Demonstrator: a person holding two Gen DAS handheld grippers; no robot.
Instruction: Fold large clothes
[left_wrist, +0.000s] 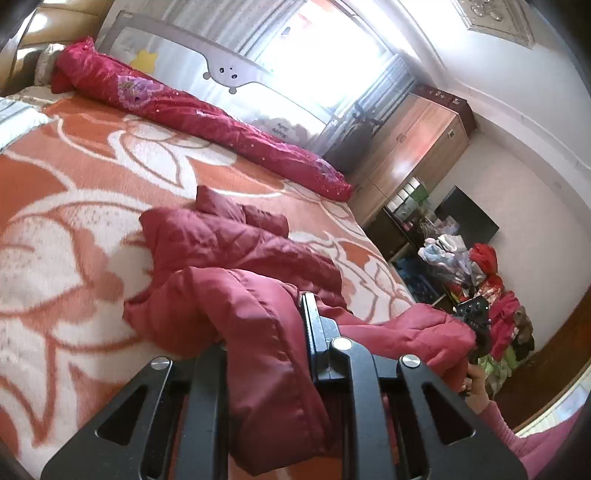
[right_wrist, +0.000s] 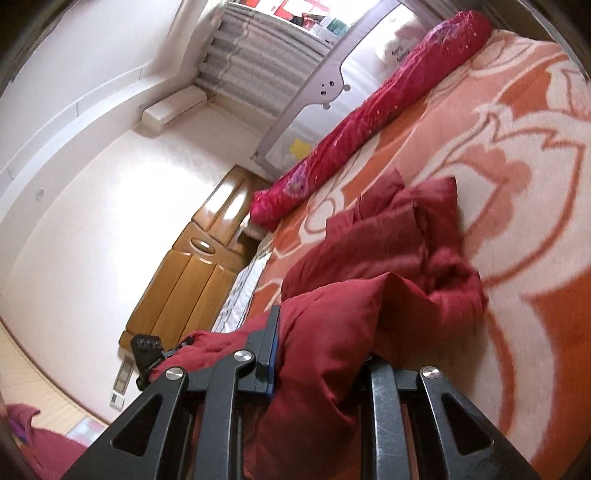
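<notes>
A dark red padded jacket lies crumpled on the orange and white flowered bedspread. My left gripper is shut on a thick fold of the jacket and holds it lifted above the bed. My right gripper is shut on another fold of the same jacket. The right gripper also shows in the left wrist view at the jacket's far end. The left gripper shows in the right wrist view, holding the jacket's other end. The fabric hides most of the fingers.
A rolled bright red quilt lies along the far side of the bed against a grey bed rail. A wooden wardrobe and a heap of clothes stand past the bed's foot. A wooden headboard shows in the right wrist view.
</notes>
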